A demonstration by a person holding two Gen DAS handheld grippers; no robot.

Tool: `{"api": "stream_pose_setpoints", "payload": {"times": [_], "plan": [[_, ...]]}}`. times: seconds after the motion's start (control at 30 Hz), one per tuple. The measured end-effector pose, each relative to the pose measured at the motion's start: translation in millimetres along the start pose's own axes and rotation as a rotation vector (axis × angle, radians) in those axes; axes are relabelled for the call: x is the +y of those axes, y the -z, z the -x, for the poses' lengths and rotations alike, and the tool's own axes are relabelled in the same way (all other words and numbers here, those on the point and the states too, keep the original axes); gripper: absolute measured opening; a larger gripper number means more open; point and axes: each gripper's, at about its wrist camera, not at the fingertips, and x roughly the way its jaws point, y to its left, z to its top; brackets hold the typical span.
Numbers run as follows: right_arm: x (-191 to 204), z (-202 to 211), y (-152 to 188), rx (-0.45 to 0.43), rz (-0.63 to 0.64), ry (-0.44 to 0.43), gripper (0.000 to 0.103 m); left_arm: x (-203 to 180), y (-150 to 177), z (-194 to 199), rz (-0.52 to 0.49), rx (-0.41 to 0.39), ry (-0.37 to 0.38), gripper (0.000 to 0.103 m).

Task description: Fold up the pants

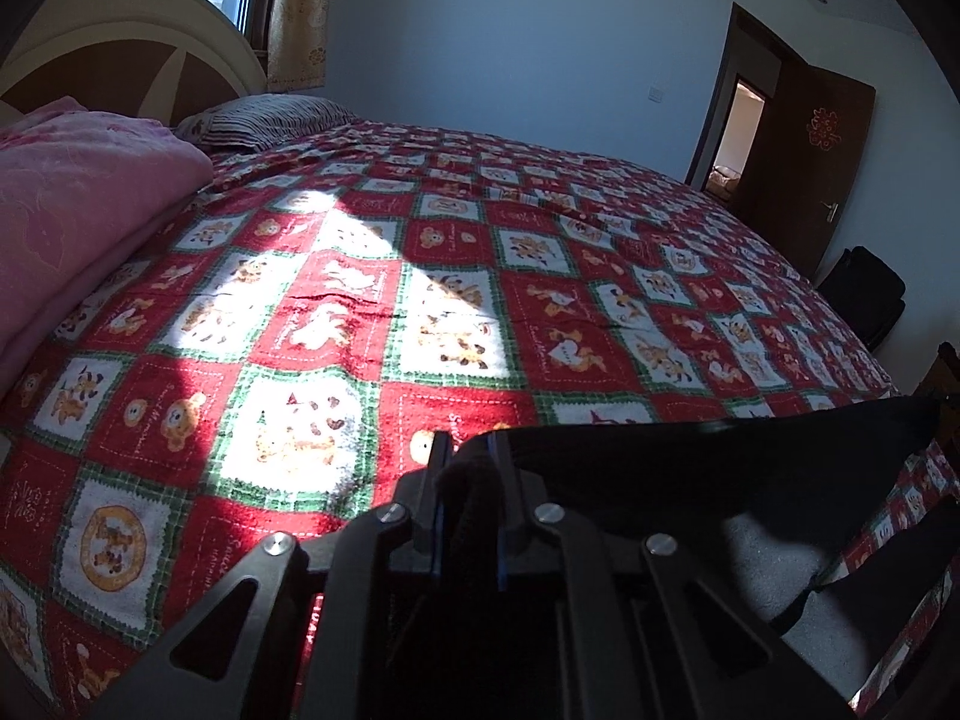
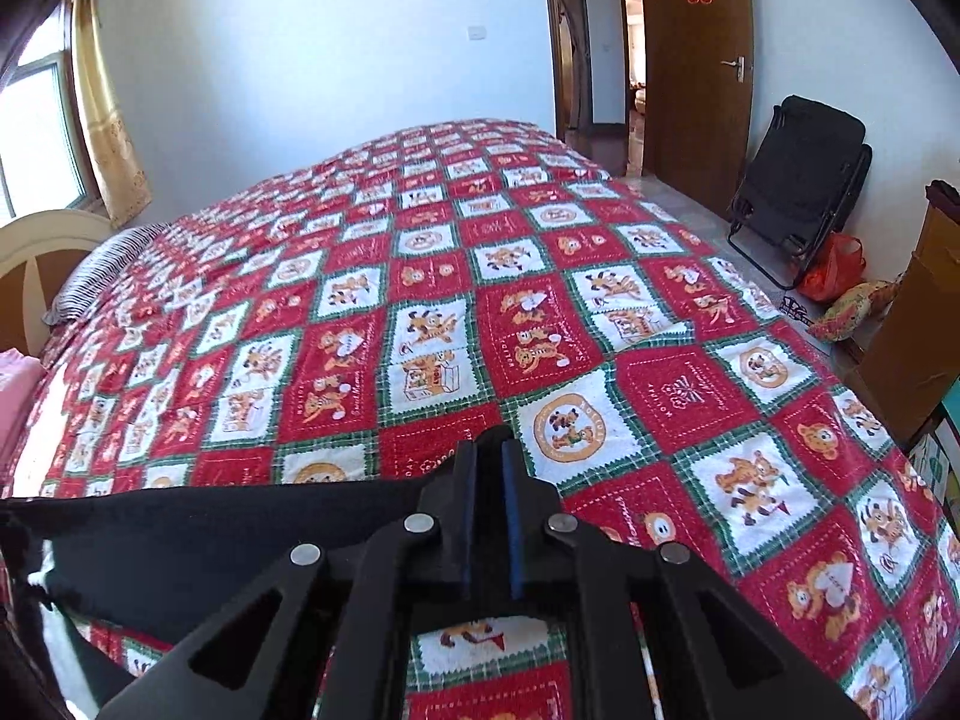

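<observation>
Black pants (image 1: 690,468) hang stretched between my two grippers above the near edge of the bed. My left gripper (image 1: 471,450) is shut on one end of the pants' top edge, with a fold of black cloth bunched between its fingers. The cloth runs off to the right. In the right wrist view the pants (image 2: 210,546) stretch to the left from my right gripper (image 2: 489,450), which is shut on the other end of the edge. A pale lining shows below the black cloth (image 1: 774,564).
A bed with a red, white and green cartoon-patterned cover (image 2: 480,300) fills both views. A pink blanket (image 1: 78,204) and a striped pillow (image 1: 264,120) lie at the headboard. A black folding chair (image 2: 798,180), bags and a cardboard box (image 2: 924,324) stand by the open door.
</observation>
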Motion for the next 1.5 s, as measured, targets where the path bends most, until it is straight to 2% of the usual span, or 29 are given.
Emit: {"api": "stream_pose_setpoints", "payload": {"times": [0.4, 0.63, 0.77, 1.03, 1.07, 1.1, 1.13, 1.3, 1.37, 1.4, 1.43, 1.47, 1.5], "plan": [[-26, 65, 41, -0.074, -0.066, -0.036, 0.007, 1, 16, 49, -0.017, -0.109, 0.064, 0.012], [-41, 97, 79, -0.067, -0.092, -0.050, 0.007, 0, 49, 84, -0.035, -0.168, 0.111, 0.012], [-47, 103, 105, -0.030, -0.088, -0.043, 0.007, 4, 80, 93, -0.044, -0.159, 0.121, 0.012], [-64, 97, 159, 0.068, -0.081, -0.011, 0.006, 6, 136, 86, -0.073, -0.093, 0.079, 0.013], [-64, 99, 163, 0.071, -0.077, -0.006, 0.005, 6, 139, 86, -0.074, -0.094, 0.075, 0.014], [-63, 100, 166, 0.081, -0.057, 0.015, 0.000, 6, 141, 87, -0.079, -0.096, 0.067, 0.015], [-63, 101, 168, 0.088, -0.036, 0.034, 0.000, 4, 143, 88, -0.093, -0.100, 0.058, 0.016], [-66, 129, 168, 0.032, -0.036, 0.083, 0.001, 0, 146, 89, -0.129, -0.113, 0.033, 0.015], [-50, 146, 165, -0.019, -0.007, 0.082, 0.007, -1, 146, 89, -0.134, -0.112, 0.028, 0.016], [-38, 152, 162, -0.035, 0.020, 0.064, 0.022, -1, 146, 89, -0.140, -0.112, 0.021, 0.016], [-22, 156, 161, -0.047, 0.048, 0.031, 0.051, -3, 147, 89, -0.149, -0.113, 0.013, 0.016], [-3, 158, 159, -0.052, 0.078, -0.008, 0.064, -4, 147, 90, -0.155, -0.114, 0.007, 0.016], [16, 159, 159, -0.057, 0.106, -0.046, 0.071, -5, 148, 90, -0.158, -0.115, 0.004, 0.016]]}}
